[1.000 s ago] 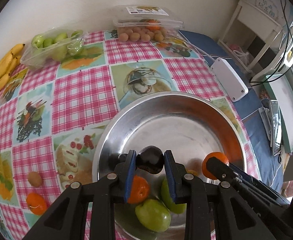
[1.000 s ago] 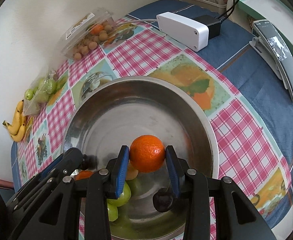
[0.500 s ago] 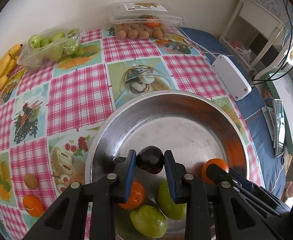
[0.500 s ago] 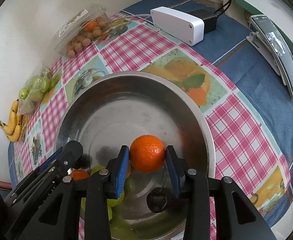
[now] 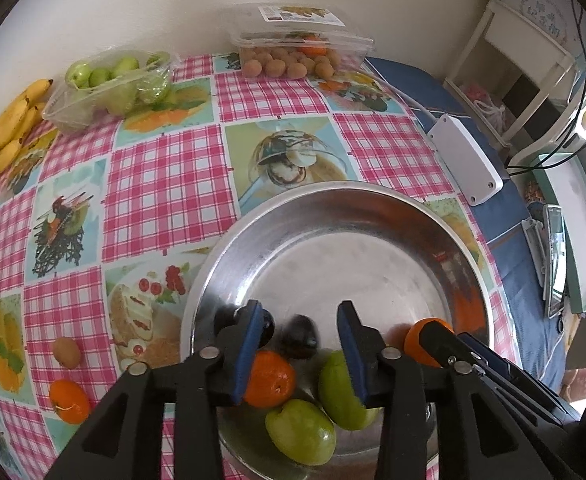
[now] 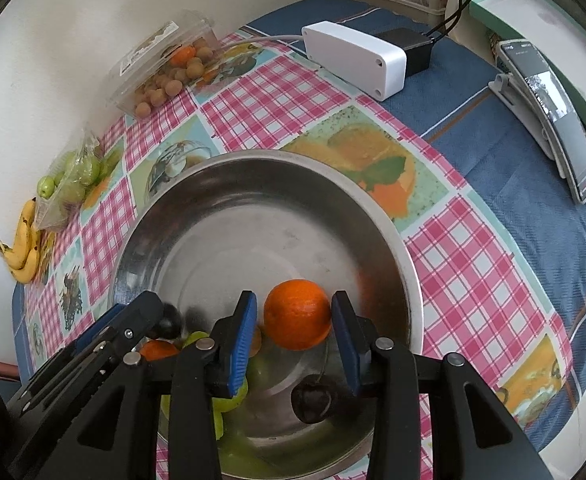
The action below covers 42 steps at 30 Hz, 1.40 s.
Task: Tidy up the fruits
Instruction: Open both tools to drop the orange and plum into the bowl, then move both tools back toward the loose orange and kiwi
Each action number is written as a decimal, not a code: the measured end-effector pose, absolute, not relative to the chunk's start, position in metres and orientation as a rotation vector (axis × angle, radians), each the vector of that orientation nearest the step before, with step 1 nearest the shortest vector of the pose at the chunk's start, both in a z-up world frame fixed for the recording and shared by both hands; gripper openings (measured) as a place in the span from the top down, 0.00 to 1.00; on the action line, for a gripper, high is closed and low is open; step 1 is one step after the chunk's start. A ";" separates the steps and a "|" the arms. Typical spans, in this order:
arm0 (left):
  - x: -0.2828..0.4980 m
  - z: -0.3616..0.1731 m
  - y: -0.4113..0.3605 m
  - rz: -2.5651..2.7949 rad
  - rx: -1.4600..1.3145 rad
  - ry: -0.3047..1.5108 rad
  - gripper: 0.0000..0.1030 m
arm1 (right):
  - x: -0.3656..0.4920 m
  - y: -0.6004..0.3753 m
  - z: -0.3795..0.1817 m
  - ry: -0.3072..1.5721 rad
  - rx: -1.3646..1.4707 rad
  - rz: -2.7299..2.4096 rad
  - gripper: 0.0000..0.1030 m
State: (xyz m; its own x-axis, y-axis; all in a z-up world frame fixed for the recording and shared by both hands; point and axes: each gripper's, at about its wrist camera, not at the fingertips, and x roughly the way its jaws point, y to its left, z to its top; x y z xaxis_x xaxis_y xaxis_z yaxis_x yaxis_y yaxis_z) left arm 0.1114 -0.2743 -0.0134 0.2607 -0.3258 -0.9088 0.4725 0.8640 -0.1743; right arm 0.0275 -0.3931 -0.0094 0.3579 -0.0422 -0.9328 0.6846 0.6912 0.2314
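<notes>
The left tongs [image 5: 299, 334] have just been opening over the bowl [image 5: 333, 196], and the dark plum [image 5: 299, 336] drops free between them, low in the frame. The right tongs [image 6: 293, 326] grip an orange [image 6: 297, 314]; a gap shows on its left side. To do this well, hold it low over the bare middle of the bowl, then let go softly so it does not roll out. The orange is round and bright. More fruit waits at the lower left.
</notes>
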 end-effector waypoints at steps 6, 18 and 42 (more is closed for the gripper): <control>0.112 -0.004 -0.263 -0.528 0.133 1.179 0.48 | 0.027 -0.393 -0.006 1.114 0.661 -0.517 0.51; 0.119 -0.001 -0.212 -0.389 0.142 1.168 0.34 | 0.033 -0.379 -0.002 1.138 0.592 -0.486 0.27; 0.098 -0.011 -0.140 -0.294 0.052 1.175 0.13 | 0.040 -0.336 0.003 1.186 0.459 -0.428 0.23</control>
